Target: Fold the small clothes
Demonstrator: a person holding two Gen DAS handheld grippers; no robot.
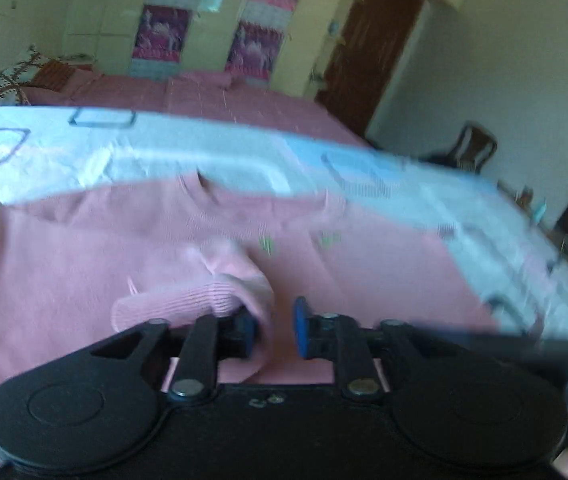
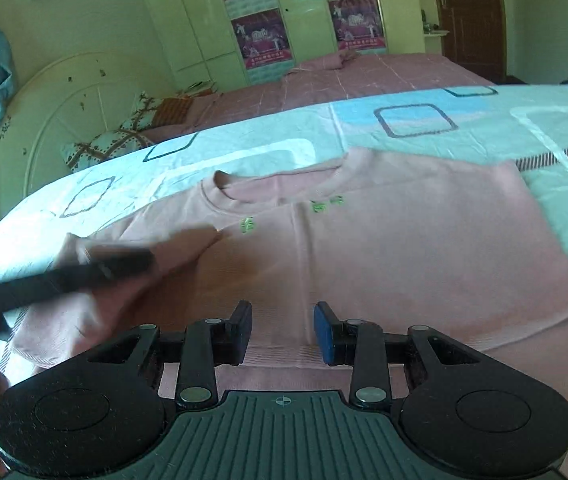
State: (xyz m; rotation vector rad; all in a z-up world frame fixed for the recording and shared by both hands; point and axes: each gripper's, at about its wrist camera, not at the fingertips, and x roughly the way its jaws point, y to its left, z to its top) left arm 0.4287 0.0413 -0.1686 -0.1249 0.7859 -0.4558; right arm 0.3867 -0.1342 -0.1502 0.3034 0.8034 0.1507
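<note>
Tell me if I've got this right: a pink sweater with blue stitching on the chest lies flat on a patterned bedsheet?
Nearly. The pink sweater does lie on the patterned bedsheet, but the stitching on its chest is green, not blue. The right wrist view shows it most clearly.

surface: bed sheet [image 2: 424,148], pale blue, square pattern | on it: pink sweater [image 2: 404,256], spread flat

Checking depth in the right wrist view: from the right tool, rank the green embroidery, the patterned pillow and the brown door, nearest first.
1. Green embroidery, on the sweater just ahead of the right tool.
2. Patterned pillow, far left.
3. Brown door, back right.
</note>
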